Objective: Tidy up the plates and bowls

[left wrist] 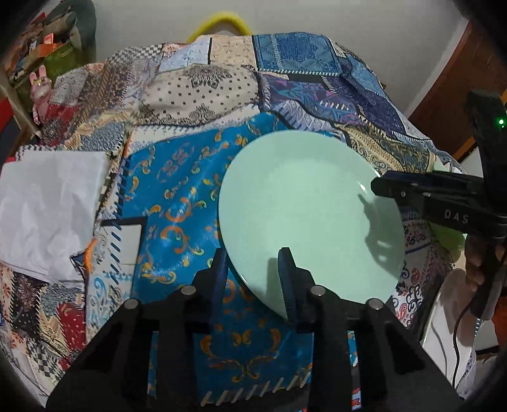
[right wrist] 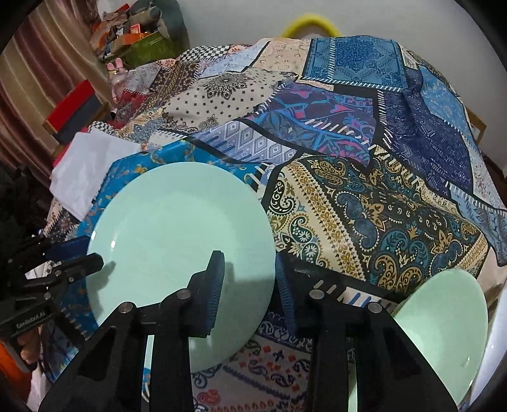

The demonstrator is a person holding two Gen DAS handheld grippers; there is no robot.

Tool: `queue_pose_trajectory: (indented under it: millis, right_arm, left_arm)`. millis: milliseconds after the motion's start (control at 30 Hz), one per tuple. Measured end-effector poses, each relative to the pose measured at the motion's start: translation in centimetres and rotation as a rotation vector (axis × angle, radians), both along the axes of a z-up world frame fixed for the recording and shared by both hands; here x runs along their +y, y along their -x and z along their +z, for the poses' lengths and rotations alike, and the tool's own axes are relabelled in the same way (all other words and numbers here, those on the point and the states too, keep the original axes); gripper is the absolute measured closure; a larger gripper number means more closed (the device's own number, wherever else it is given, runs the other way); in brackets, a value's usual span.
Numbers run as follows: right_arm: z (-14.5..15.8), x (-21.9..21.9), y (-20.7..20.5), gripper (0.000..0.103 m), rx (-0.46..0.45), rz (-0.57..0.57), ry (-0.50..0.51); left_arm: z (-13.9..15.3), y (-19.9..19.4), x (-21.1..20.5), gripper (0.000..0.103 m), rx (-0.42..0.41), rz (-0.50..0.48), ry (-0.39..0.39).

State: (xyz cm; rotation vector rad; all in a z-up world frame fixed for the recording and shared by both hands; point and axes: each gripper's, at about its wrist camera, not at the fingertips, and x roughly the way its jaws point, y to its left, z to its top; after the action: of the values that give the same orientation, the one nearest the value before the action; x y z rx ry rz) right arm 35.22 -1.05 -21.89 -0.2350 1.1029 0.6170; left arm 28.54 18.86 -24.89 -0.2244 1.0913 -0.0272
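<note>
A pale green plate [left wrist: 301, 196] lies over the patchwork tablecloth [left wrist: 196, 85]. My left gripper [left wrist: 253, 256] is shut on its near left rim, one finger on top and the other under the edge. My right gripper [right wrist: 248, 263] is shut on the opposite rim of the same plate [right wrist: 177, 228], again one pad above and one below. In each view the other gripper shows at the plate's far side: the right gripper [left wrist: 380, 185] and the left gripper [right wrist: 95, 263]. A second pale green dish [right wrist: 443, 332] sits low at the right, partly hidden by my right gripper's frame.
A crumpled white sheet [left wrist: 47, 206] lies on the table's left side. Behind the table are a yellow ring [left wrist: 221, 22] and cluttered boxes [right wrist: 133, 35] at the back left. A white rim [right wrist: 496, 332] curves by the second dish. A hand [left wrist: 481, 260] holds the right gripper's handle.
</note>
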Motion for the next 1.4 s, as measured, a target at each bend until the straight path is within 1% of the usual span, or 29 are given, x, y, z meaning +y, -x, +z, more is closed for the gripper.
queue_pose_trajectory:
  millis: [67, 200, 267, 333, 467, 567, 700, 767, 867, 933, 1100, 1233, 1300, 1400]
  right_arm:
    - [-0.1, 0.1, -0.1, 0.072, 0.001, -0.002, 0.002]
    - [-0.4, 0.5, -0.6, 0.072, 0.008, -0.014, 0.009]
    - [-0.7, 0.5, -1.1, 0.072, 0.019, -0.041, -0.006]
    - [-0.8, 0.6, -1.2, 0.072, 0.03, -0.043, -0.015]
    - [-0.9, 1.1, -0.8, 0.071, 0.039, -0.028, -0.005]
    - [-0.9, 1.2, 0.0, 0.071, 0.072, -0.008, -0.032]
    - [-1.2, 1.4, 0.9, 0.071, 0.094, 0.036, -0.048]
    - [-1.9, 1.5, 1.2, 0.071, 0.115, 0.048, -0.045]
    - [-2.1, 2.1, 1.6, 0.07, 0.077, 0.071, -0.015]
    - [-2.1, 2.3, 1.6, 0.069, 0.067, 0.072, -0.013]
    - [-1.9, 1.7, 0.9, 0.072, 0.098, 0.035, -0.058]
    - [-1.5, 1.3, 1.9, 0.072, 0.085, 0.032, -0.066]
    - [-1.2, 1.2, 2.4, 0.072, 0.069, 0.033, -0.065]
    - [-0.5, 0.5, 2.7, 0.072, 0.068, 0.02, -0.095]
  left_arm:
    - [-0.4, -0.1, 0.0, 0.071, 0.005, 0.004, 0.007]
    - [-0.5, 0.1, -0.4, 0.071, -0.001, 0.009, -0.006]
    - [-0.5, 0.3, -0.4, 0.071, -0.001, 0.009, 0.0]
    - [-0.5, 0.5, -0.2, 0.071, -0.001, 0.003, 0.009]
    - [-0.4, 0.7, 0.1, 0.071, 0.006, 0.012, 0.003]
    - [-0.3, 1.1, 1.0, 0.071, 0.003, 0.033, -0.001]
    - [-0.4, 1.8, 2.2, 0.071, 0.001, 0.039, 0.026]
    - [-0.6, 2.0, 2.1, 0.071, -0.001, 0.034, 0.024]
    - [-0.8, 2.1, 1.6, 0.07, -0.011, 0.029, 0.0]
    - [-0.8, 2.0, 1.4, 0.063, -0.014, 0.026, -0.001]
    - [-0.6, 2.0, 0.8, 0.063, -0.024, 0.023, -0.033]
    - [-0.1, 2.2, 0.6, 0.063, -0.032, 0.036, -0.043]
    - [0.2, 2.4, 0.5, 0.063, -0.035, 0.037, -0.041]
    - [0.8, 2.7, 0.3, 0.062, -0.032, 0.038, -0.023]
